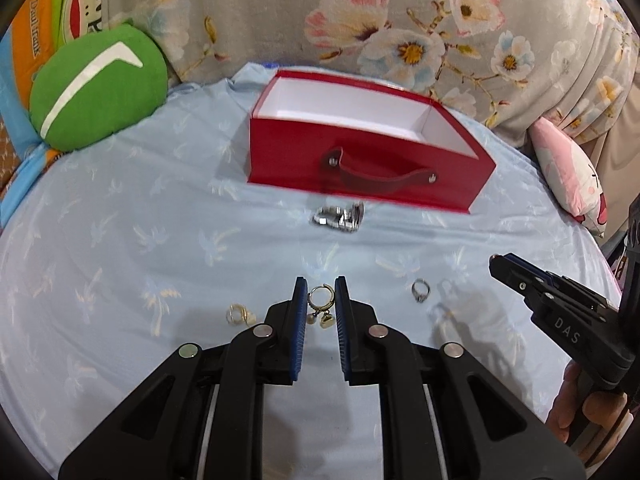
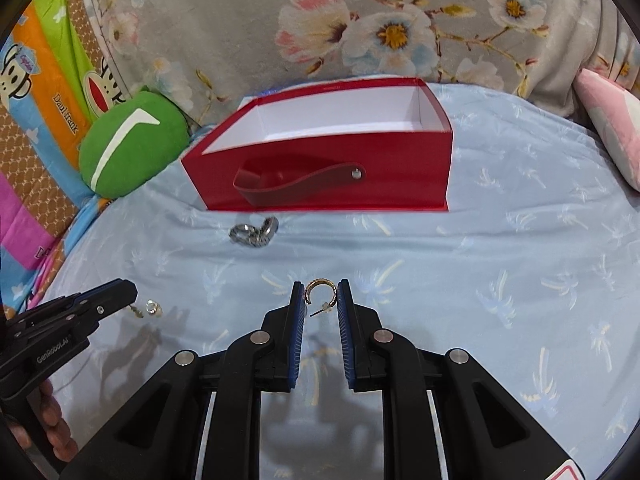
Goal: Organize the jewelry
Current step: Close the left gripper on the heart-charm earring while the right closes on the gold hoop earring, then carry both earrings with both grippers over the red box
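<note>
Two claws, each gripping an earring, over a bed spread with jewelry.

At lower centre of the left wrist view, the left claw [image 1: 320,300] pinches a gold hoop earring with charms [image 1: 319,307]; a gold ring [image 1: 239,315] lies left of it, a silver ring [image 1: 421,290] right, the silver watch [image 1: 339,217] above, before the open red box [image 1: 360,152]. In the right wrist view, the right claw [image 2: 321,300] clasps a gold half-hoop earring [image 2: 318,292] above the blue bedsheet [image 2: 500,264].

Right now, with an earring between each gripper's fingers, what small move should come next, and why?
Probably carry both to the red box: the left gripper pinches the dangle earring, the right gripper the gold hoop, and the box looks empty.
</note>
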The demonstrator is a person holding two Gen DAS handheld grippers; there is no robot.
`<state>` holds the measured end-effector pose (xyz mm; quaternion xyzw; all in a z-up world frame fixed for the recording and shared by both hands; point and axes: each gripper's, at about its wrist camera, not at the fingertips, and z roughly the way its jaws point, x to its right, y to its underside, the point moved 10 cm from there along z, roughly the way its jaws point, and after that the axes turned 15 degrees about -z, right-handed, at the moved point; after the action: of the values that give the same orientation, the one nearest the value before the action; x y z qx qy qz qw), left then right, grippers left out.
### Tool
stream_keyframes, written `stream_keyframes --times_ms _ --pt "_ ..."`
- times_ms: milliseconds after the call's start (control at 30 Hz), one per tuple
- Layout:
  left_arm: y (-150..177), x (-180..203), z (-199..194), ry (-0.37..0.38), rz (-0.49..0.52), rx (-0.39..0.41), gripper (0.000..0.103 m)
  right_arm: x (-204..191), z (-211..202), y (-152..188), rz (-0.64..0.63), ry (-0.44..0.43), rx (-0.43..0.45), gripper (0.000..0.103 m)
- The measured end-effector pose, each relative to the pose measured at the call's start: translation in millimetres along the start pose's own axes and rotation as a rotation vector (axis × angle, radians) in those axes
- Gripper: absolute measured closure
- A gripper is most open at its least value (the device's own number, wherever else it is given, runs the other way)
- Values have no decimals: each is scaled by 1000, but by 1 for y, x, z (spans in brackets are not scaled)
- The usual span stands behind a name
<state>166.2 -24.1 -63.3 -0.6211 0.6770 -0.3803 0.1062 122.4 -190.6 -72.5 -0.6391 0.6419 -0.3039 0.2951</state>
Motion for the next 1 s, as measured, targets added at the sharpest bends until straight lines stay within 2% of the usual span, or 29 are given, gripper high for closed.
stream_keyframes --times_ms 600,833,1000 --pt "-109 37 -5 -1 71 176 90 31 -10 -90 -52 76 132 88" --pt "-142 53 1 -2 92 218 90 45 4 -118 -56 81 146 88" --pt "-156 61 16 -1 95 214 90 54 14 -137 -52 79 156 88"
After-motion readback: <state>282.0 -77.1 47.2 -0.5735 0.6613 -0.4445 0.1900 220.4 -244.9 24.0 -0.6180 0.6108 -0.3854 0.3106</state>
